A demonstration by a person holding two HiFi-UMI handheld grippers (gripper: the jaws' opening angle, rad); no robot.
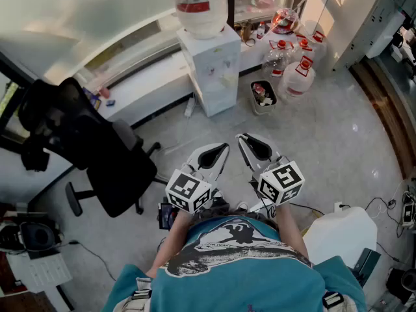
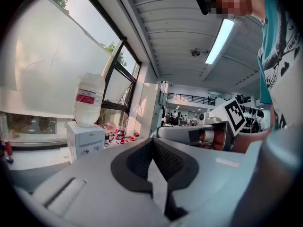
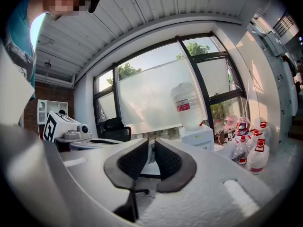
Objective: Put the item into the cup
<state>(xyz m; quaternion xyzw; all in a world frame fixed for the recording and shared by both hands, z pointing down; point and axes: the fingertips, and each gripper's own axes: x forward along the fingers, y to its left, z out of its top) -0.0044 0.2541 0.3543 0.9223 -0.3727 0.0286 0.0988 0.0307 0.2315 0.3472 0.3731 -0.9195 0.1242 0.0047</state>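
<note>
Left claw (image 2: 152, 142) is pinched shut and empty. Right claw (image 3: 151, 141) stands narrowly apart with nothing between. Water dispenser (image 1: 209, 70) is at 12 o'clock and office chair (image 1: 97, 155) at 9. I cannot tell where the cup and item are.

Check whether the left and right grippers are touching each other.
Apart. The head view shows the left gripper and the right gripper side by side, with a strip of floor visible between their tips.
</note>
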